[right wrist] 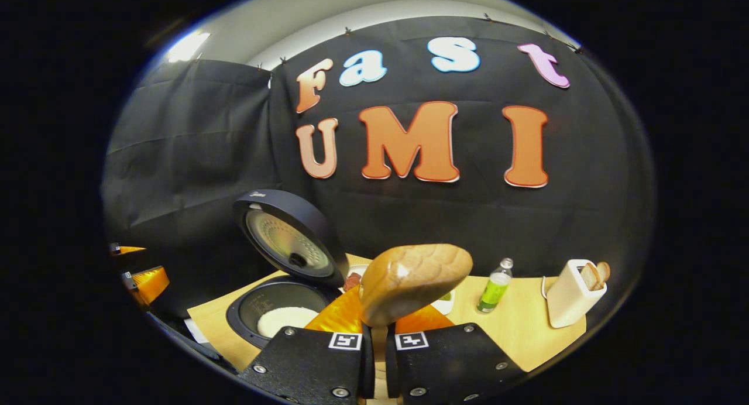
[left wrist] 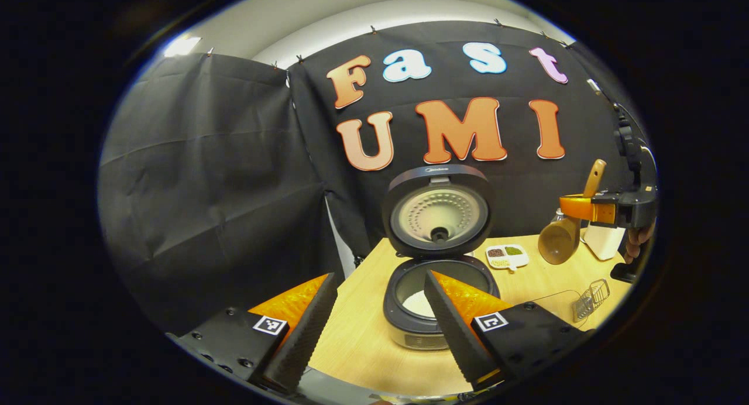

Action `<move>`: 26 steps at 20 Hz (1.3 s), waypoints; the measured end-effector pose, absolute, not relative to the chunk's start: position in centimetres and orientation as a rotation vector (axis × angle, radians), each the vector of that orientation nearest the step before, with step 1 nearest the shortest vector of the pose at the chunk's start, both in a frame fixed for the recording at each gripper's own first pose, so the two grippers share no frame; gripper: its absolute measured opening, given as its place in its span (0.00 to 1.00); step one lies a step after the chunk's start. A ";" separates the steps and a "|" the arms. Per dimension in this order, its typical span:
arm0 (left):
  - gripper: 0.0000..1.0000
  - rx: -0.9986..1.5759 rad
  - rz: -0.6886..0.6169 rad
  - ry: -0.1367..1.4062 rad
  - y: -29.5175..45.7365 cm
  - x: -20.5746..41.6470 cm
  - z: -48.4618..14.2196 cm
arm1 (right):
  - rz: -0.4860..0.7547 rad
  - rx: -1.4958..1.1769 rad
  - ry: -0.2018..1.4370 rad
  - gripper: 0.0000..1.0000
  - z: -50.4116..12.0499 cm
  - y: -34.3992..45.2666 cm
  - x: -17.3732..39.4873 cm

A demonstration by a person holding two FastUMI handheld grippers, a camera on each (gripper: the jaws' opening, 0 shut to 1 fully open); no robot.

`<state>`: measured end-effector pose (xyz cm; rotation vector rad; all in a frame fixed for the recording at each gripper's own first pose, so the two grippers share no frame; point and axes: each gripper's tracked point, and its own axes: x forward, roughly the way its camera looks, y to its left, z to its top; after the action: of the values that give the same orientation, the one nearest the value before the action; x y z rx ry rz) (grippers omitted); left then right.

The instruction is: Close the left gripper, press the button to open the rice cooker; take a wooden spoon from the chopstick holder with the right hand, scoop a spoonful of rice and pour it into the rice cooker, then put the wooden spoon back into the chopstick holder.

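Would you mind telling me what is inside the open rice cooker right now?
White rice lies in the bottom of the rice cooker pot. The pot's near wall and the left gripper finger cover part of it, so its depth is unclear.

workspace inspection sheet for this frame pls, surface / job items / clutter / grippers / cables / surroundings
Surface: light wooden table, bare in front of the cooker.
Job's things: rice cooker with lid up, white rice in the pot; wooden spoon held up in the right gripper; white chopstick holder at the table's right with utensils standing in it.
Clutter: divided dish of grains behind the cooker; green bottle; wire utensil.
Grippers: left gripper open, holding nothing; right gripper shut on the spoon's handle.
Cables: white cord beside the holder.
Surroundings: black cloth walls.
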<state>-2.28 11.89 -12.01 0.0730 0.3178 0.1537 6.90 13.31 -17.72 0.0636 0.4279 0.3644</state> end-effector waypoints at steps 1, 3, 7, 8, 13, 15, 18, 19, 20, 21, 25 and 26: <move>0.93 0.066 0.144 0.321 11.2 -2.1 -12.1 | 0.338 0.069 0.439 0.07 -18.4 11.7 6.5; 0.93 0.064 0.128 0.327 10.2 -1.7 -12.2 | 0.287 0.075 0.460 0.07 -19.4 8.8 5.8; 1.00 0.072 0.097 0.331 8.2 -1.1 -12.1 | 0.178 0.079 0.526 0.07 -21.7 2.8 3.6; 0.93 0.076 0.091 0.333 7.7 -0.9 -12.1 | 0.155 0.083 0.543 0.07 -22.5 1.7 3.2; 0.93 0.091 0.052 0.339 5.4 -0.1 -11.7 | 0.050 0.112 0.616 0.07 -25.4 -3.2 1.4; 1.00 0.101 0.038 0.338 4.6 0.2 -11.5 | 0.023 0.119 0.636 0.07 -26.4 -4.9 0.1; 1.00 0.109 0.027 0.338 3.7 0.4 -11.1 | -0.026 0.150 0.672 0.07 -28.1 -6.8 -1.1; 0.93 0.114 0.025 0.338 3.5 0.5 -11.0 | -0.033 0.159 0.684 0.02 -28.7 -7.1 -1.5; 1.00 0.123 0.026 0.341 3.3 0.6 -11.0 | -0.038 0.164 0.688 0.07 -29.4 -7.3 -1.8; 0.94 0.132 0.027 0.342 3.2 0.7 -11.0 | -0.046 0.171 0.699 0.07 -29.9 -7.4 -2.0; 1.00 0.145 0.018 0.344 2.6 0.7 -10.8 | -0.076 0.256 0.740 0.07 -32.3 -7.6 -2.6; 0.93 0.149 0.016 0.346 2.4 0.7 -10.8 | -0.085 0.282 0.754 0.07 -32.9 -7.4 -2.8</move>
<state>0.73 2.42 -10.76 0.1489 0.3456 0.0155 -2.77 -7.42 -32.90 0.2818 0.7536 -0.0846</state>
